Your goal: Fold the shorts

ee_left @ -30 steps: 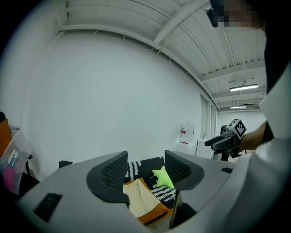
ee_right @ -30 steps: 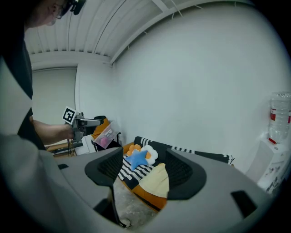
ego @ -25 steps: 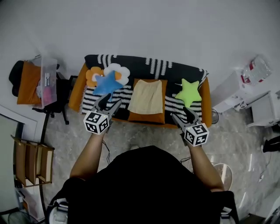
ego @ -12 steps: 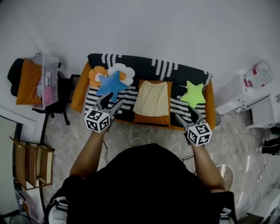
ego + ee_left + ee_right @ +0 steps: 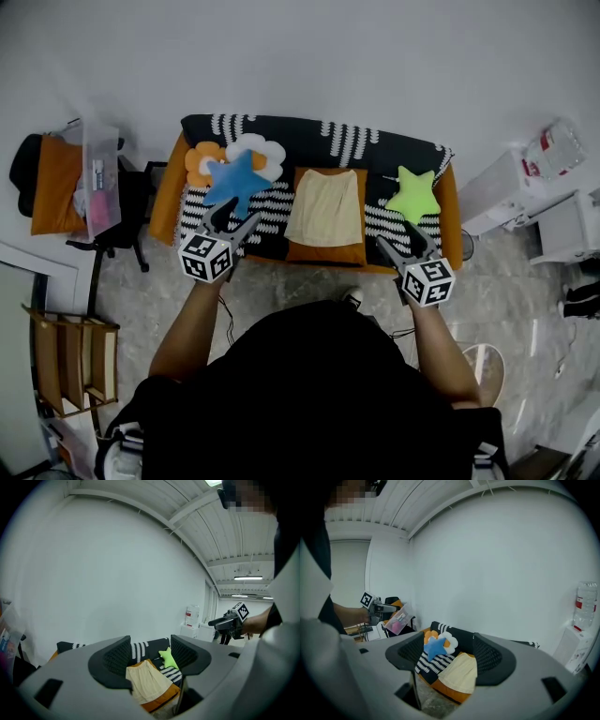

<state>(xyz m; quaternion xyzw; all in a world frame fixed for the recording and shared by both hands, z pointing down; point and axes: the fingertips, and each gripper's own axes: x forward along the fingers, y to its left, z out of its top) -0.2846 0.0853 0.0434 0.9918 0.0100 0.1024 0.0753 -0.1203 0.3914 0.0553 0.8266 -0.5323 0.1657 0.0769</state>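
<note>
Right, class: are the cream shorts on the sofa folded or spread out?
Apparently folded: the shorts lie flat on the orange cushion as one narrow panel, no separate legs showing. Layers cannot be told.

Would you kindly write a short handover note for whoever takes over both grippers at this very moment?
Left gripper: open, empty, in the air in front of the sofa.
Right gripper: open, empty, likewise.
Shorts: pale yellow, flat on the orange cushion mid-sofa, between the blue star and green star, touched by neither gripper.
Done: cannot tell whether any fold is made.
To do: check the shorts, then grip and fold as needed.
</note>
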